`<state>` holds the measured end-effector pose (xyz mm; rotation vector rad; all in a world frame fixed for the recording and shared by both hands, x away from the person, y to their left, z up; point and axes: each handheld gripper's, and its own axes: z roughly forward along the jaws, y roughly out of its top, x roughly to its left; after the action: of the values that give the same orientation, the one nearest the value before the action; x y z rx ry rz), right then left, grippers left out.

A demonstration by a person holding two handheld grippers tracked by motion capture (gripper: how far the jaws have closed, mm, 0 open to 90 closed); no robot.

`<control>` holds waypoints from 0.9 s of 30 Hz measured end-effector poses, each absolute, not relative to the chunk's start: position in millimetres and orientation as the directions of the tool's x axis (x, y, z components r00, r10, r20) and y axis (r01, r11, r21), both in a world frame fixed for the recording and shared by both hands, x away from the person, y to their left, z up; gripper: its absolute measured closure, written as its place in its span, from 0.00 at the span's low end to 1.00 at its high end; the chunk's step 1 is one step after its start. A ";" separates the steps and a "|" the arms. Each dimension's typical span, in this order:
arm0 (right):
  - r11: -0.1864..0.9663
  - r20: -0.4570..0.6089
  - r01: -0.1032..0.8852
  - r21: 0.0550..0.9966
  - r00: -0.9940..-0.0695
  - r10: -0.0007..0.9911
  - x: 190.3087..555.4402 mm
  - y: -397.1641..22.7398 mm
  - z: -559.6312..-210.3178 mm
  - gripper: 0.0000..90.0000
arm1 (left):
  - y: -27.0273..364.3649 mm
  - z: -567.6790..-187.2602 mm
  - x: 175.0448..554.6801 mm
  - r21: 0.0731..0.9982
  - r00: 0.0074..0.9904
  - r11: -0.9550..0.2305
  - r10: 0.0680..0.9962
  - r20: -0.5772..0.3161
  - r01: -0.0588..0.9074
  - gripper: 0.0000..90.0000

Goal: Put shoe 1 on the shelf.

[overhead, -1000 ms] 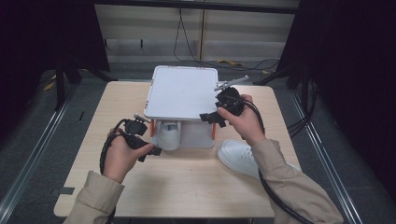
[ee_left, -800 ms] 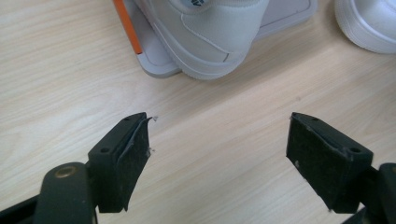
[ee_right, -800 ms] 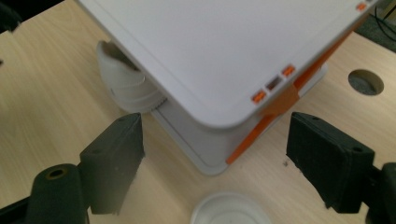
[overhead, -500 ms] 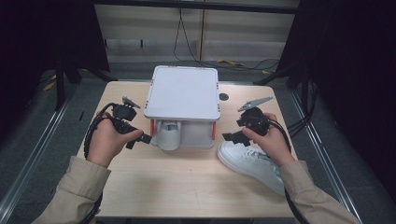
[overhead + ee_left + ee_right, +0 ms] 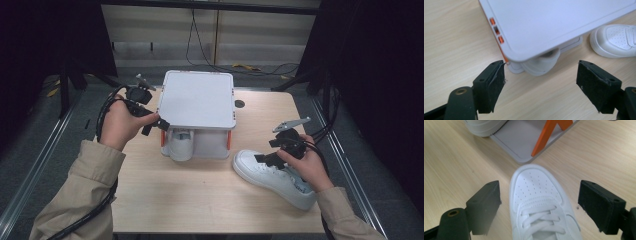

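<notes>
The loose white sneaker [image 5: 274, 176] lies on the tabletop [image 5: 200, 200] just right of the lidded box [image 5: 199, 112], its long axis running from the toe near the box back toward the person. The right gripper [image 5: 540, 205], jaws spread wide, hangs directly above its toe and laces, straddling the shoe's width. The left gripper [image 5: 541, 82], also spread, sits at the box's left corner, well apart from that shoe.
</notes>
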<state>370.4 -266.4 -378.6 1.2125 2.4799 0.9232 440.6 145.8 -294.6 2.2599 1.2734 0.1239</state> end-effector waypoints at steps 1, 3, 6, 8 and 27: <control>0.459 0.068 0.630 0.627 -0.631 0.773 369.8 -268.2 -379.8 0.20 | 142.0 -293.0 444.1 0.495 0.549 -0.407 0.816 -0.180 0.768 0.25; 0.458 0.077 0.635 0.622 -0.631 0.772 367.1 -273.2 -383.4 0.20 | 136.0 -291.9 450.4 0.492 0.549 -0.411 0.818 -0.172 0.767 0.26; 0.464 0.078 0.635 0.618 -0.637 0.767 363.2 -277.7 -384.9 0.20 | 126.3 -291.8 459.9 0.510 0.563 -0.426 0.813 -0.147 0.748 0.27; 0.467 0.078 0.637 0.613 -0.637 0.767 359.8 -281.6 -383.9 0.20 | 118.6 -294.1 465.2 0.511 0.560 -0.419 0.814 -0.154 0.751 0.27; 0.513 0.058 0.653 0.557 -0.647 0.760 330.5 -323.6 -392.4 0.24 | 82.9 -323.5 484.1 0.546 0.603 -0.459 0.790 -0.111 0.701 0.22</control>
<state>330.5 -323.6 -392.4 1.2104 2.5592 0.8177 484.1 82.9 -323.5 2.2800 1.1755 0.2127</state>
